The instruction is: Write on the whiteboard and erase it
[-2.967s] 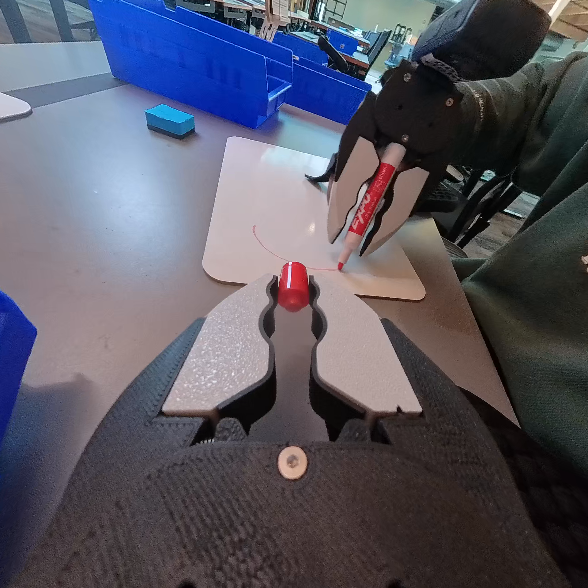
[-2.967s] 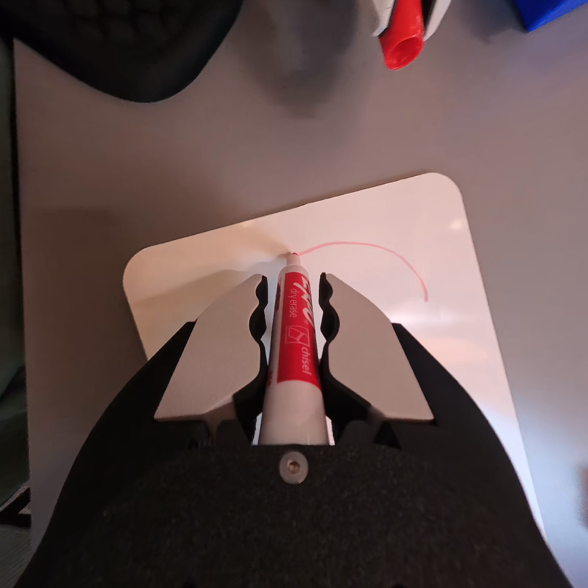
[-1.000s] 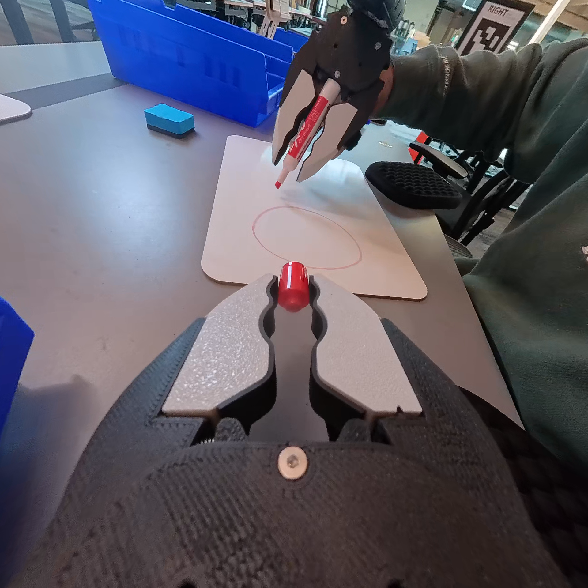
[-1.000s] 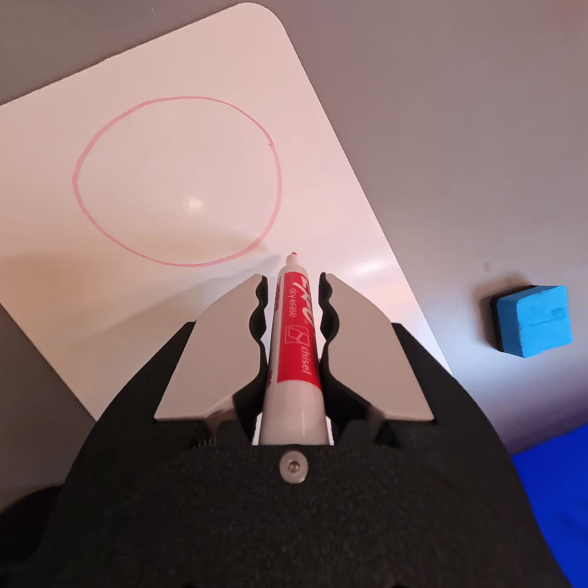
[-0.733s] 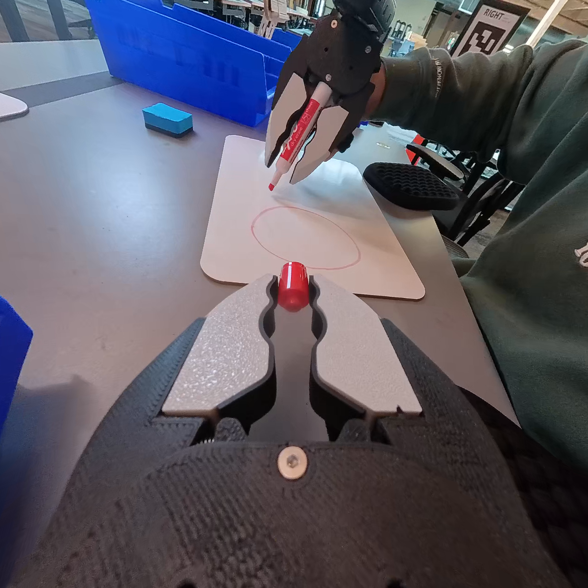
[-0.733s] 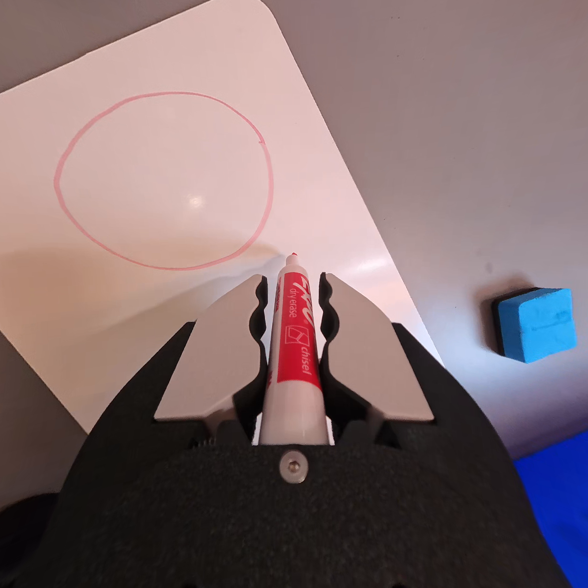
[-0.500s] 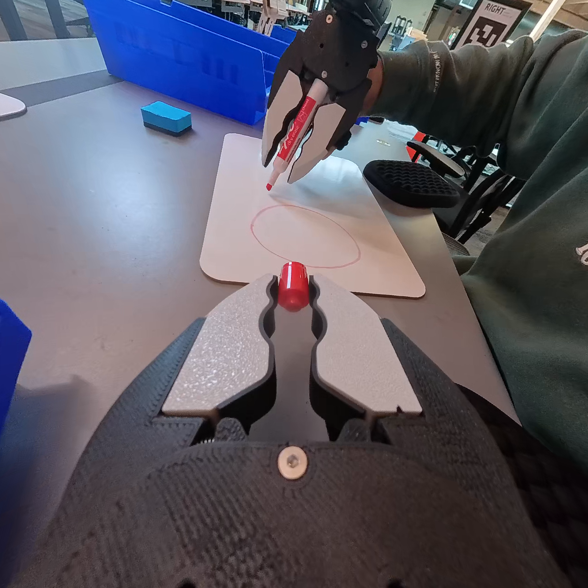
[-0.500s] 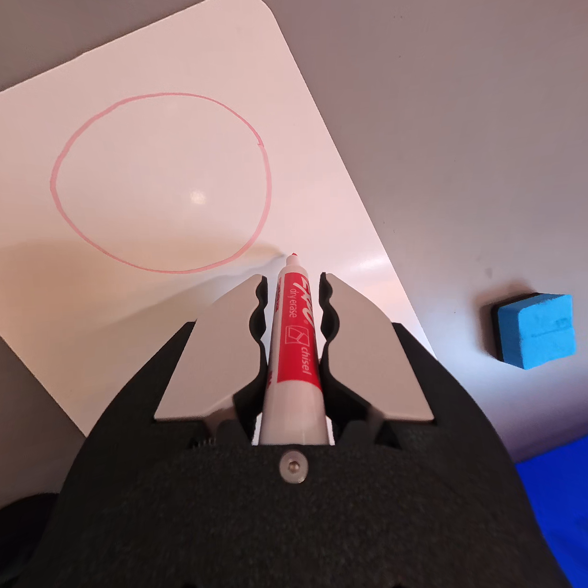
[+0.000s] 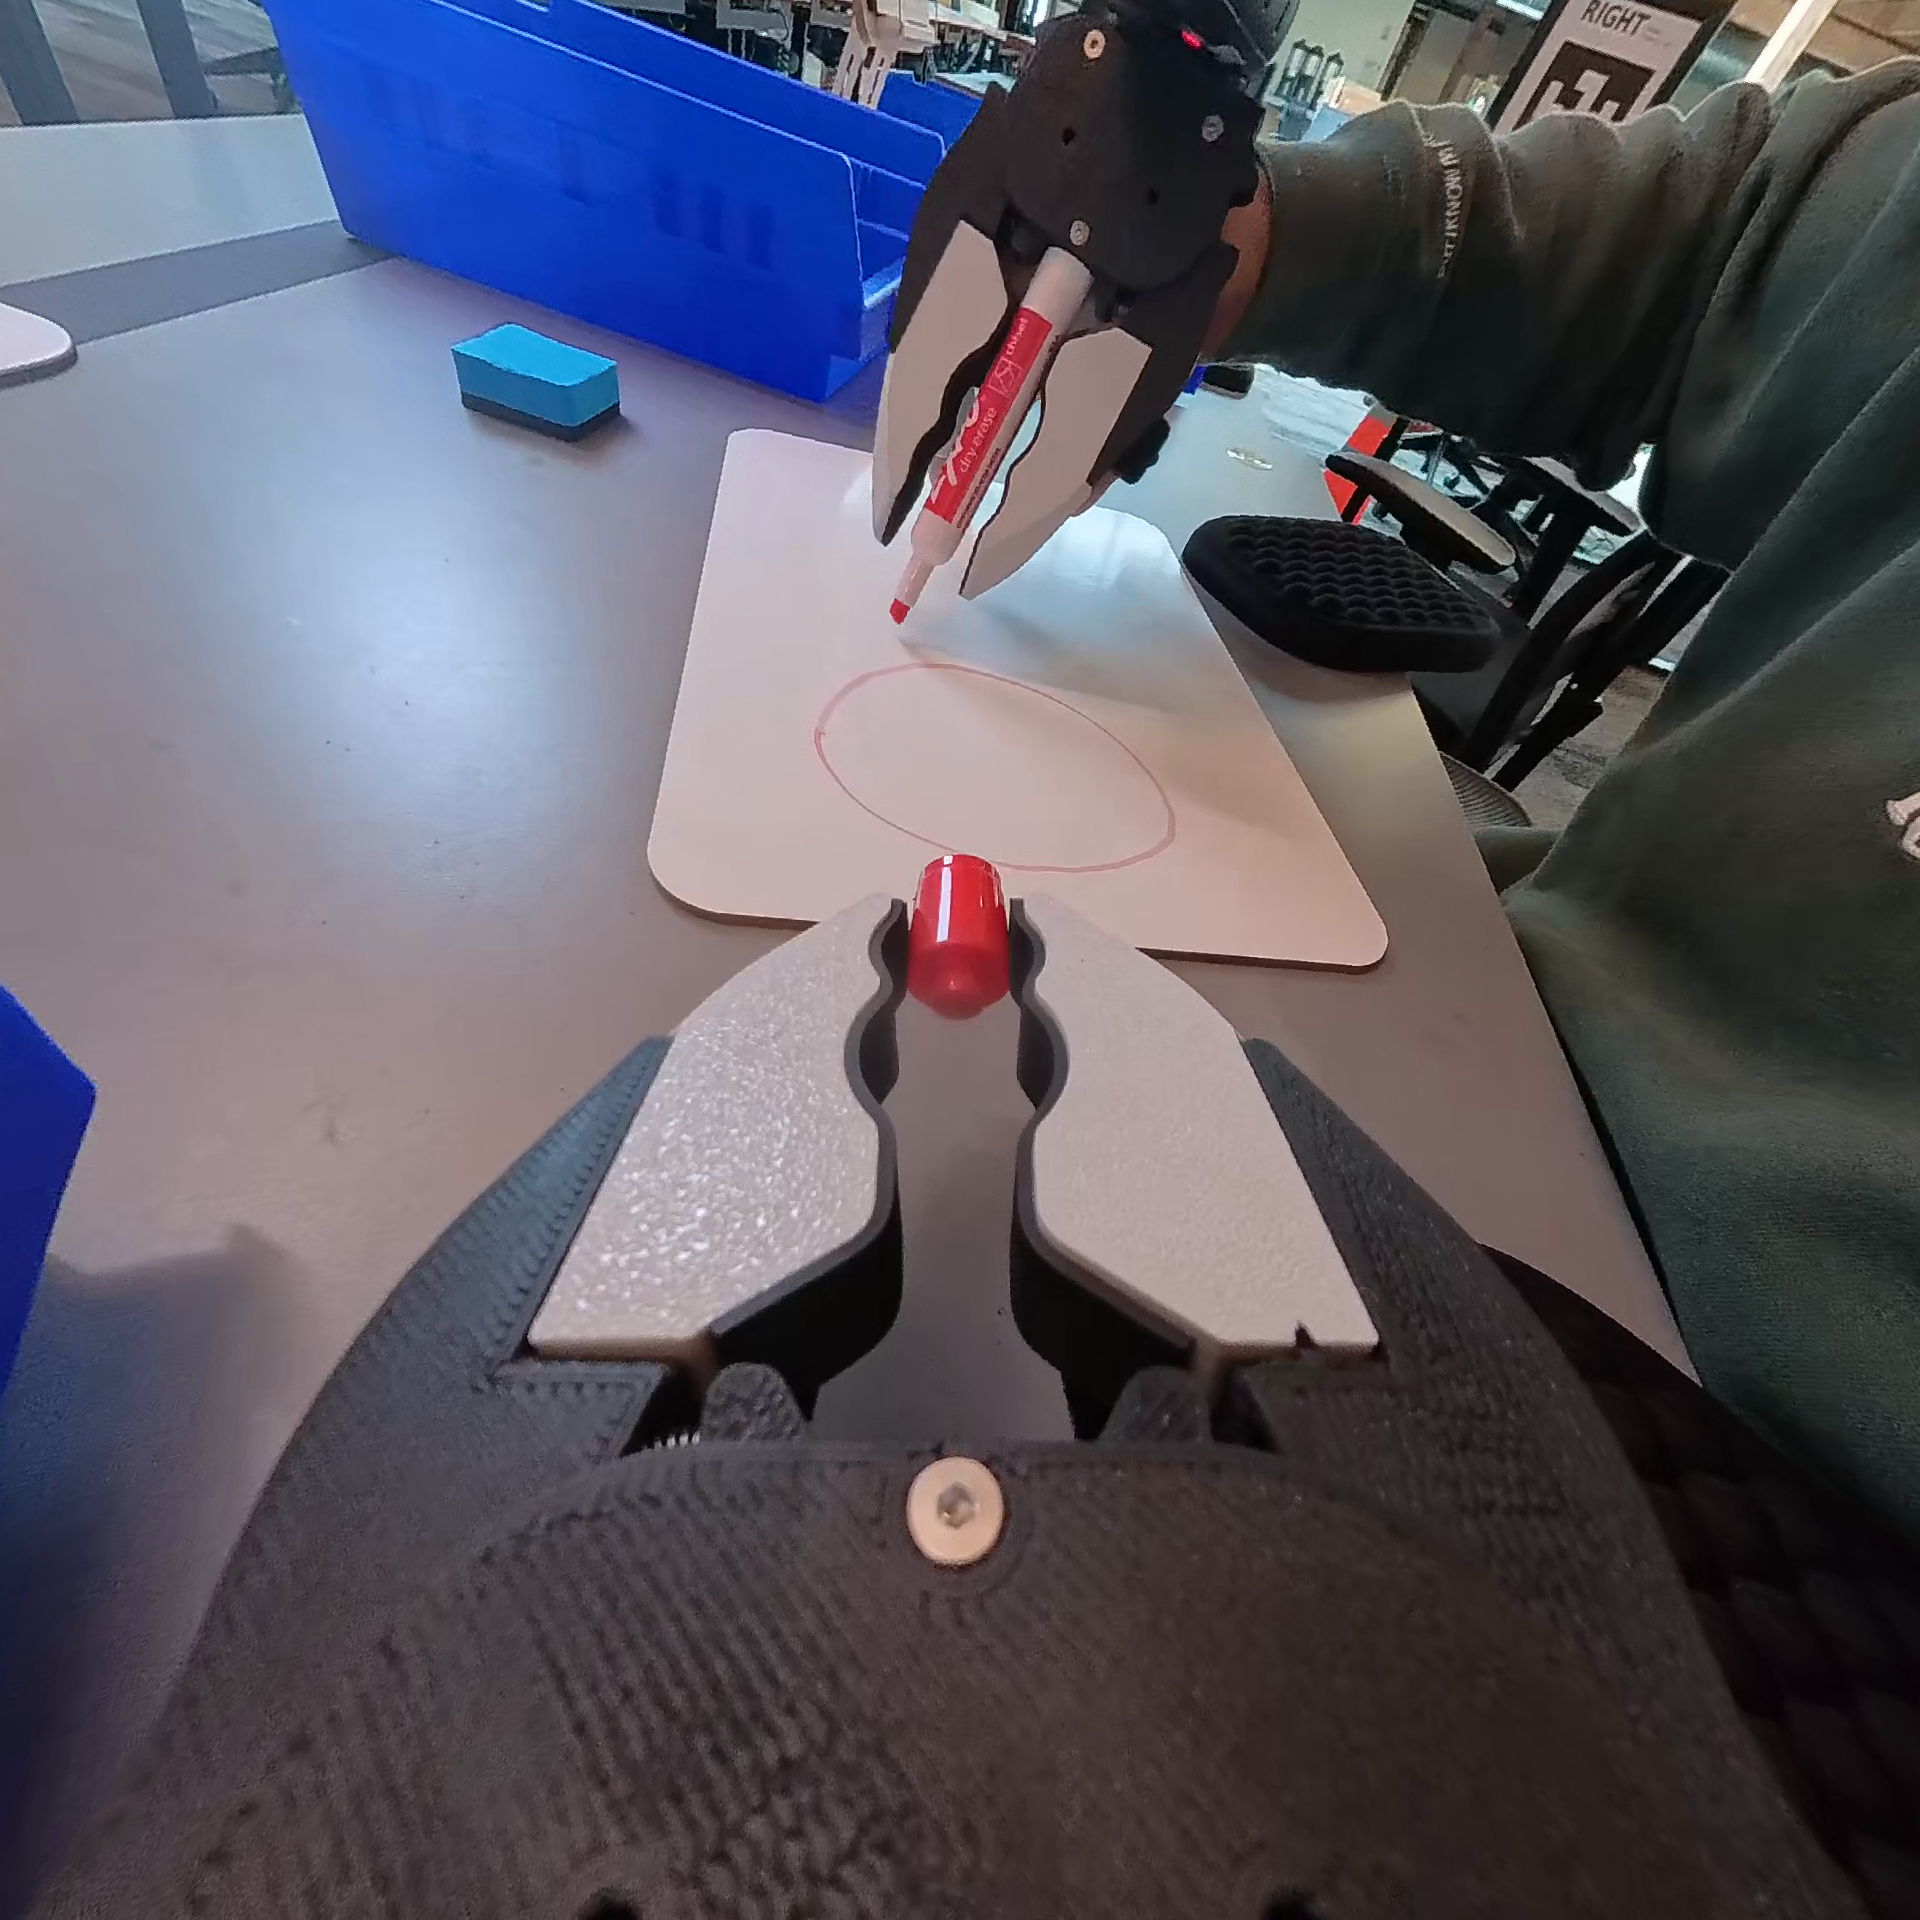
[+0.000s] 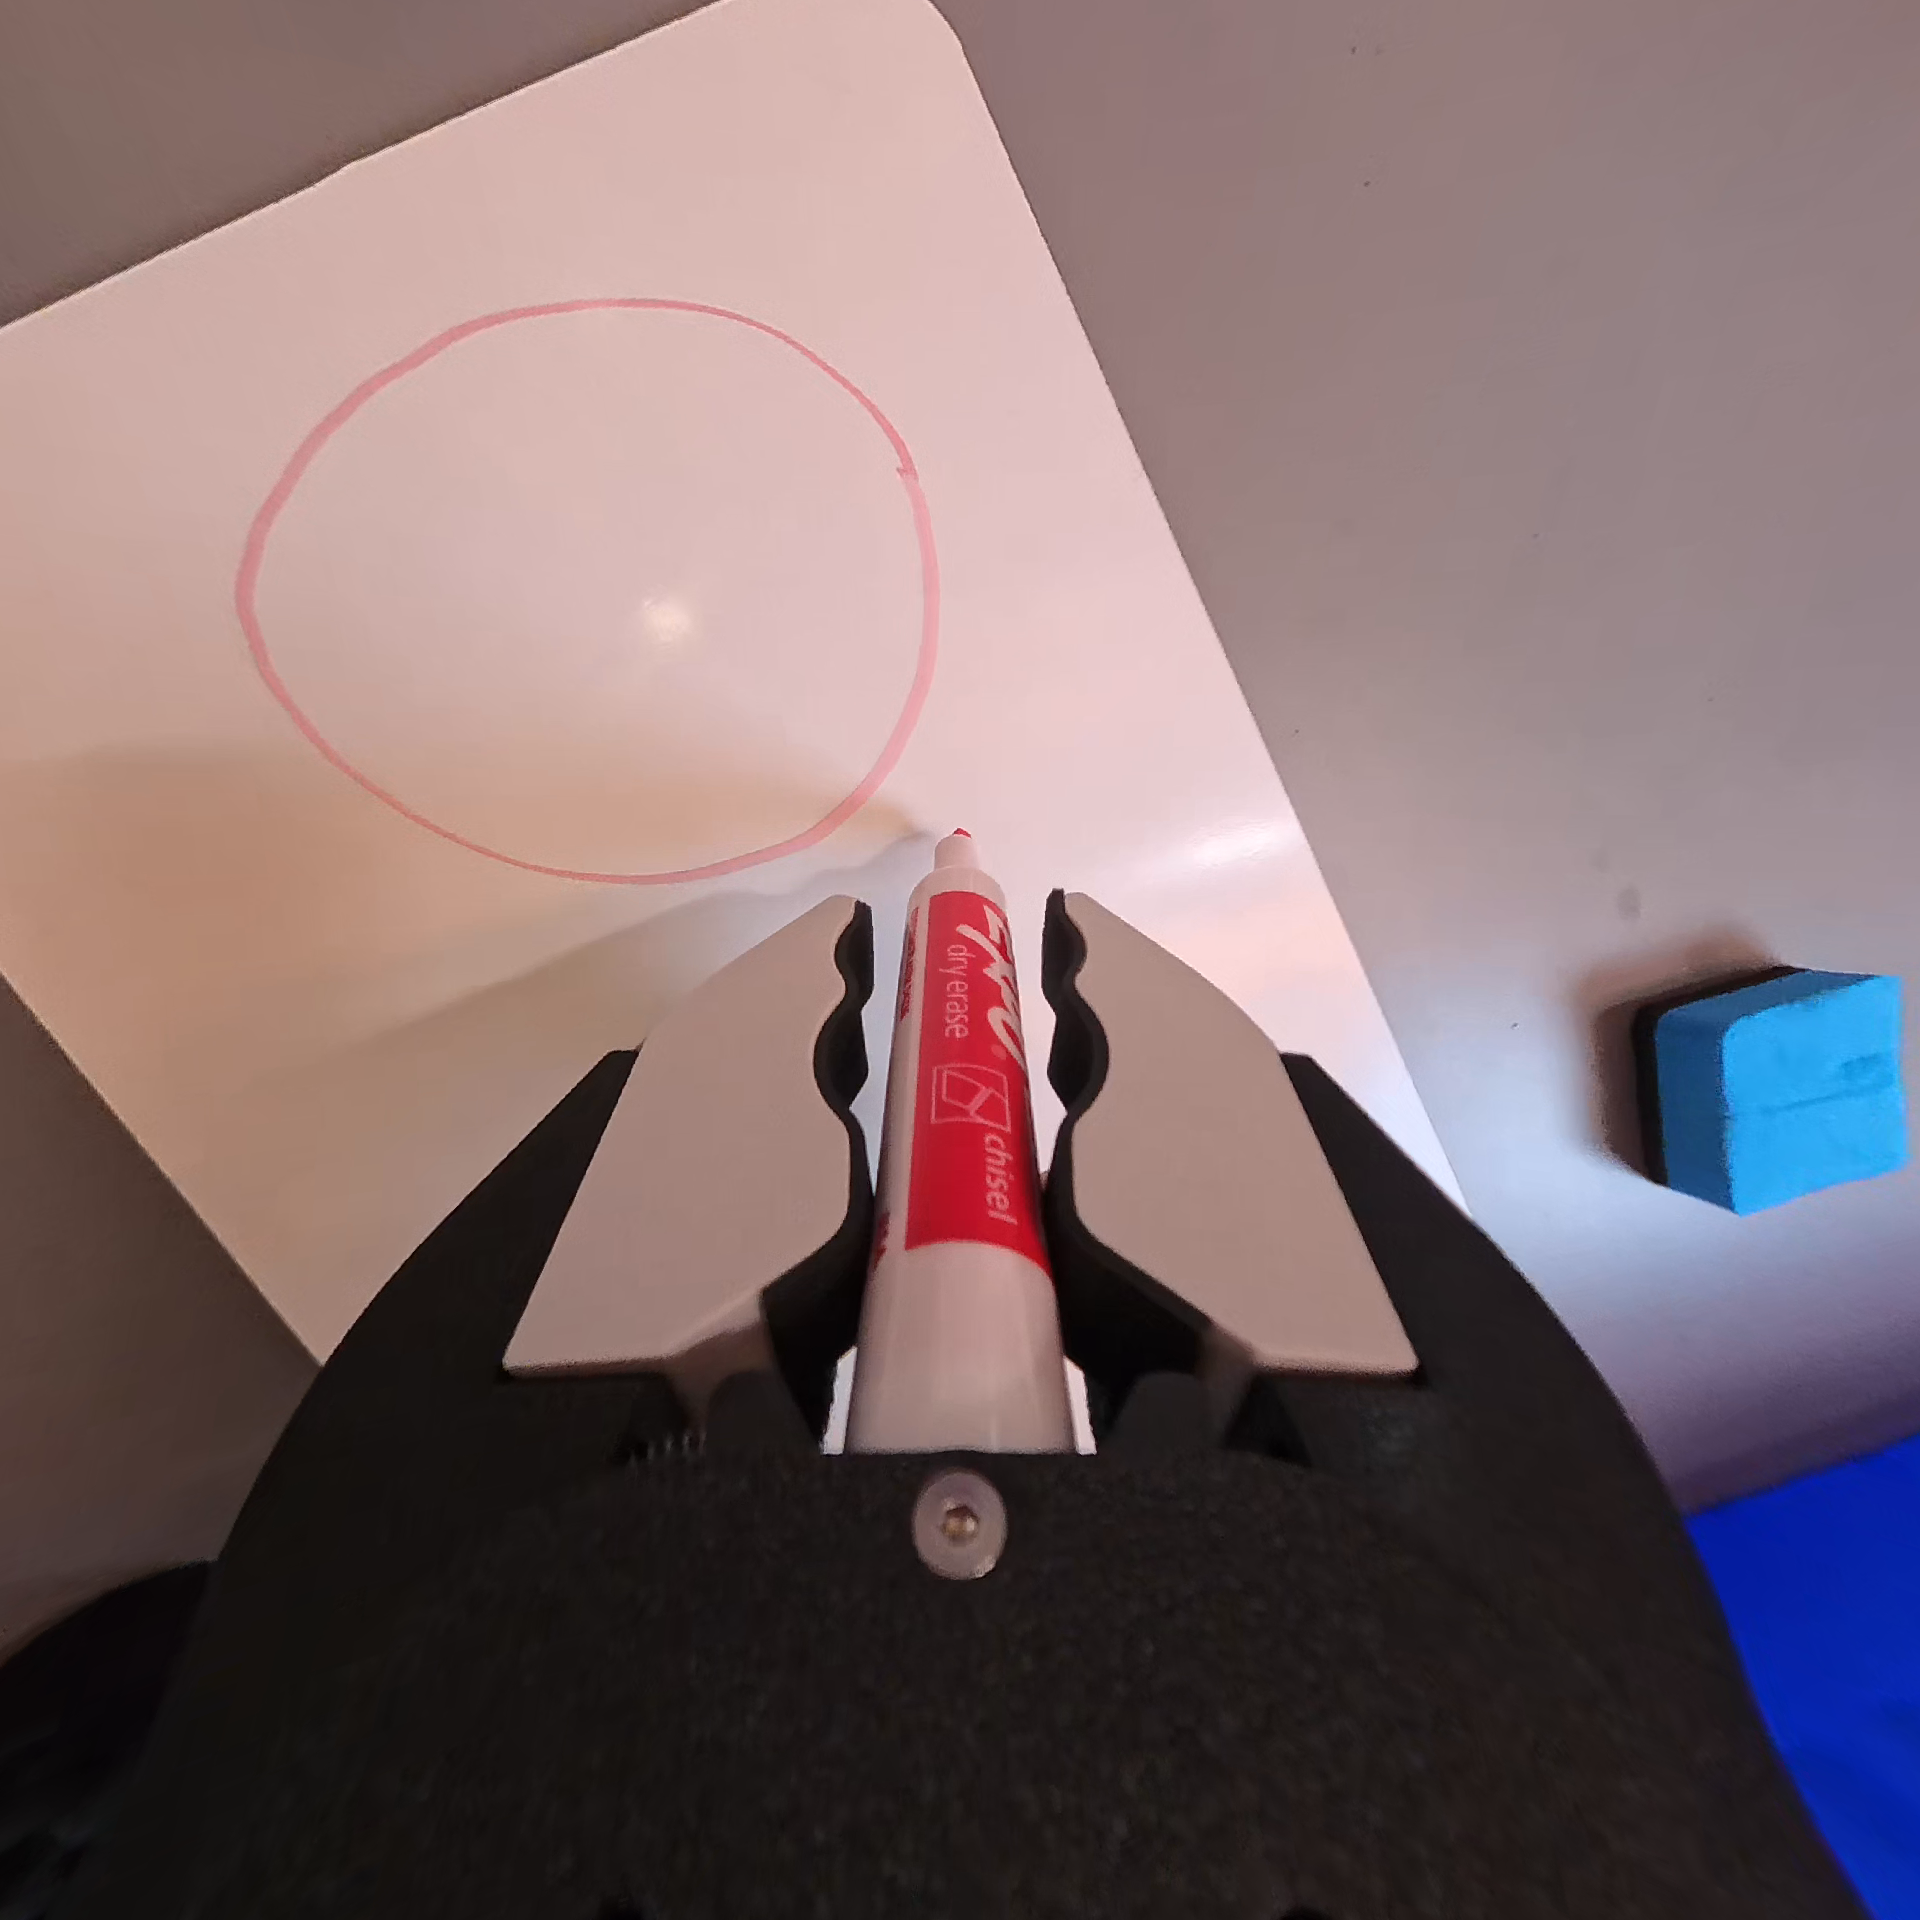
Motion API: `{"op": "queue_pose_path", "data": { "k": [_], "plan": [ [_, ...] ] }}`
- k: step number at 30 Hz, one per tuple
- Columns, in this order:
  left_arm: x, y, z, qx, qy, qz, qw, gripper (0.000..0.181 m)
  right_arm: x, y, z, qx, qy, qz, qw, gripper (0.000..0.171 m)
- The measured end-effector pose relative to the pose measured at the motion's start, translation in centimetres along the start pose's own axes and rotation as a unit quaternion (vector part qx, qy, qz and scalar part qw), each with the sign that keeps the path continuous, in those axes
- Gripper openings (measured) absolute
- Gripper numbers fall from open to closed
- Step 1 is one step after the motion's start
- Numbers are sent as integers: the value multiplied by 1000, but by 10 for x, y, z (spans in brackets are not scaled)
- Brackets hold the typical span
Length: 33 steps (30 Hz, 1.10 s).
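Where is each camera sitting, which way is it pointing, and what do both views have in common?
Left wrist view: sits on the left tool, low over the table, facing the whiteboard; shows its fingers pinching the red cap, plus the right tool and a green sleeve.
Right wrist view: sits on the right tool, looking steeply down; shows its fingers clamping the marker.
Shared: whiteboard, red circle, marker, blue eraser.

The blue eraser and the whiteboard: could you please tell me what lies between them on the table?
Nothing: only bare grey table separates the blue eraser from the whiteboard. Both wrist views show that stretch.
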State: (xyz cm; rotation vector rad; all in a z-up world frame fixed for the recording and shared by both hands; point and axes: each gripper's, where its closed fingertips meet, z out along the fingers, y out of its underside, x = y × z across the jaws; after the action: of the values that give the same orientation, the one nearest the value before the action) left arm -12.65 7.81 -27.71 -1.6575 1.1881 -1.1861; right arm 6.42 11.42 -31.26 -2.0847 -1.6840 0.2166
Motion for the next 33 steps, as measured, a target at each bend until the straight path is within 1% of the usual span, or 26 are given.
{"op": "queue_pose_path", "data": {
  "k": [7,12,20,26,33],
  "plan": [
    [0,0,0,-2,-1,2,1000,18,7,0,3,2,13,6,1000,33],
    [0,0,0,-2,0,2,1000,18,16,-8,7,10,19,4,1000,33],
    [1,1,1,-3,1,3,1000,18,19,-7,12,-2,17,2,1000,33],
    [2,1,1,-4,2,3,1000,18,4,3,5,-12,7,4,1000,33],
    [2,1,1,-5,2,4,1000,18,-34,22,-10,-18,-10,17,1000,33]
  ]
}}
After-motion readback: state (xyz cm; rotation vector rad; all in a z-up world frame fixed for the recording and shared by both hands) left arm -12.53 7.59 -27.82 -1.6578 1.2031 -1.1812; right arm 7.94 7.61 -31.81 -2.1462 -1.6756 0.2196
